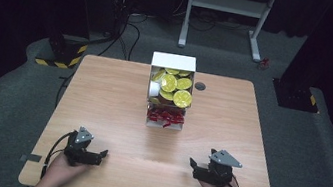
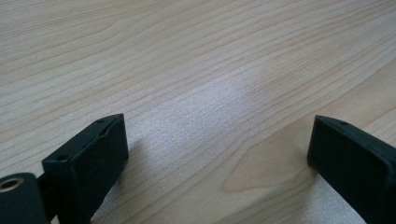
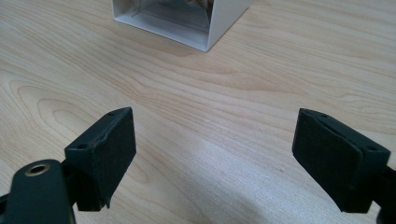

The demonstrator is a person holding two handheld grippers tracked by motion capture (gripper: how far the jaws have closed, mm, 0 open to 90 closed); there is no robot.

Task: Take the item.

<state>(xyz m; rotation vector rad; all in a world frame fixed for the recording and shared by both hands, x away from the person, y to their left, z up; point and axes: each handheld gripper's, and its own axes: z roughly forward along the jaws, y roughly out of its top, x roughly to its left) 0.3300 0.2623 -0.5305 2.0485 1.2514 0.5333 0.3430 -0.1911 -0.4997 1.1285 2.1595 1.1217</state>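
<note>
Both grippers [image 1: 103, 155] [image 1: 192, 164] agape near table's [image 1: 113, 95] front edge.

Two black, flat-padded jaws of the right gripper [image 3: 215, 158] rise from the bottom edge, one at the left and one at the right, standing wide apart with nothing but bare wood between them. They hover low over the light wooden counter [image 3: 196, 116], whose grain runs in long wavy lines. Well ahead of the jaws, at the top edge, stands the corner of a white, thin-walled box [image 3: 224, 23]; its inside is dim and its contents cannot be made out.
</note>
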